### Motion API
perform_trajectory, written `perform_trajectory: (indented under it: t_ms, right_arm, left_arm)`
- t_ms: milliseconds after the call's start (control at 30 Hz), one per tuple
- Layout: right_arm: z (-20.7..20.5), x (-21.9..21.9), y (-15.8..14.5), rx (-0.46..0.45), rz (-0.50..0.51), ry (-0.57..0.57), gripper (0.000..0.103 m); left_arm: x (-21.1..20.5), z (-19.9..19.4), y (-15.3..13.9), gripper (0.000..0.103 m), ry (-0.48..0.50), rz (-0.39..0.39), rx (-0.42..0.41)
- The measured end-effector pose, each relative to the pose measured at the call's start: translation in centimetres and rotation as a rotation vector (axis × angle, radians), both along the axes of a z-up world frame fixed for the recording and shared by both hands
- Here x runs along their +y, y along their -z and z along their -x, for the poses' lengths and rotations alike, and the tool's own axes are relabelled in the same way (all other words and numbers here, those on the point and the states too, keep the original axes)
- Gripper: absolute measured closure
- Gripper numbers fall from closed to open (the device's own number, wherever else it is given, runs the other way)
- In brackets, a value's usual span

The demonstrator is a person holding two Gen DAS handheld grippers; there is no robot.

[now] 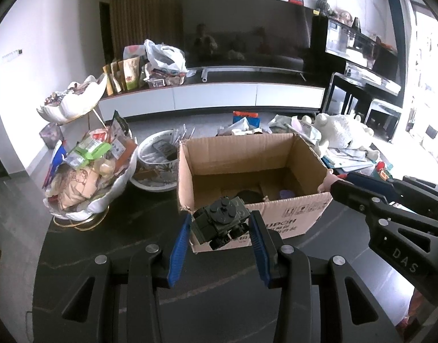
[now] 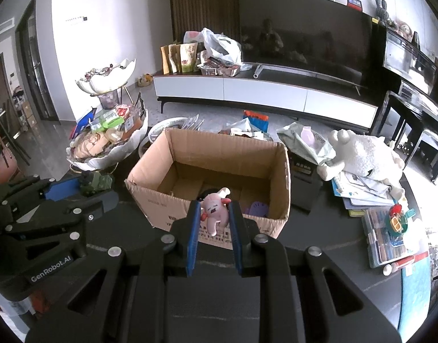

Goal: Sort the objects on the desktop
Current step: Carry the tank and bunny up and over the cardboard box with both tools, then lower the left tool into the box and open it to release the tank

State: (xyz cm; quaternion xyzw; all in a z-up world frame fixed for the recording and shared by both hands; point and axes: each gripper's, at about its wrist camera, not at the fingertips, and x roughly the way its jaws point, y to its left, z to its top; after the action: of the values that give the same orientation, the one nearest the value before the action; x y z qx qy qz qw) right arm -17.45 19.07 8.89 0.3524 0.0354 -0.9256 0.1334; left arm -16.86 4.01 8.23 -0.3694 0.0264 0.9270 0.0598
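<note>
Dark tabletop (image 1: 110,245) carries everything, with a TV (image 2: 301,25) on a white cabinet across the room behind it. Mid-table stands an open cardboard box (image 1: 287,223), its flaps up; some dark and purple items lie on its floor, too shadowed to identify.

Left gripper (image 1: 220,224) holds a green brick truck (image 1: 220,221) between its blue pads, jaws set moderately wide around it; the truck hangs in front of the box's near left corner, outside the box. From the right wrist view the same truck (image 2: 94,183) shows at the left gripper's tip (image 2: 84,185), left of the box (image 2: 150,171).

Right gripper (image 2: 214,213) pinches a pink plush figure (image 2: 214,210) with its fingers drawn close together, the figure poised over the box's near wall. In the left wrist view this gripper (image 1: 337,183) reaches in from the right at the box's near right corner, with a bit of the plush (image 1: 327,181) peeking out.

Left of the box sit a white bowl (image 1: 154,168) of packets and a tiered white stand (image 1: 87,157) heaped with snacks. Right of it lie a white plush toy (image 2: 364,154) on a stack of papers (image 2: 362,191) and a clear case (image 2: 387,240) of small items.
</note>
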Motion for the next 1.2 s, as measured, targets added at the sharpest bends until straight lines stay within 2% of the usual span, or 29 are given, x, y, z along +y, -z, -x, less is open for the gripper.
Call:
perform_trajectory:
  t_ms: [1200]
  right_arm:
    - [7.7, 0.5, 2.8, -0.079, 0.015, 0.018, 0.085]
  left_arm:
    - [0.7, 7.8, 2.0, 0.065, 0.018, 0.007, -0.038]
